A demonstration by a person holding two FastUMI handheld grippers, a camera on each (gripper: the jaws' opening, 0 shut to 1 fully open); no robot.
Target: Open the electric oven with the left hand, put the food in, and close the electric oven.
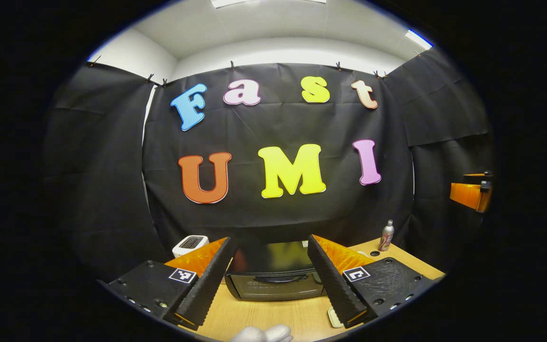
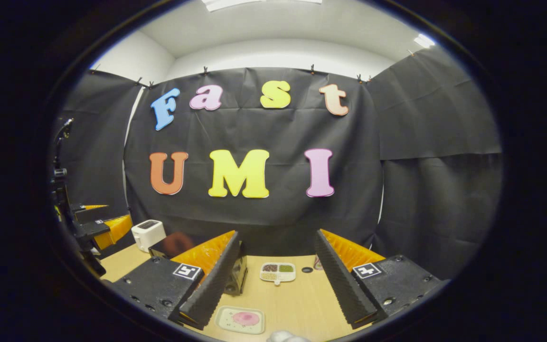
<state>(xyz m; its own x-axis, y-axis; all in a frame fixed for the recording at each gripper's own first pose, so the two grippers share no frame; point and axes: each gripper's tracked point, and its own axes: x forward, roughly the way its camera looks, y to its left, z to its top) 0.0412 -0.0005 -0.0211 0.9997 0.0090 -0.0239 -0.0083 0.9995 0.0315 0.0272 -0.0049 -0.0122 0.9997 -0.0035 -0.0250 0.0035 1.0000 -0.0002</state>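
Between my left hand-held gripper, whose fingers are spread wide and hold nothing, sits the black box-shaped electric oven with a glass door, squarely ahead on the light wooden surface. Its door looks closed, with a dark curved handle across the upper part of the door. Opening that door is, in my judgement, the step in hand. To do it well I would keep the gripper centred on the handle, come in level, close both fingers on the bar, then pull along the door's hinge arc, not straight back, so the oven does not slide.

My right hand-held gripper is also wide open and empty. Below it lies a pale rectangular tray with a pink food item, near the front edge of the surface; I take this as the food to load. Farther back rests a small white divided dish of grains.

Beside the oven stand a white toaster and a slim silver bottle.

Hard to make out: the oven interior behind reflections, the hinge side, and a white object cut off at the bottom edge.
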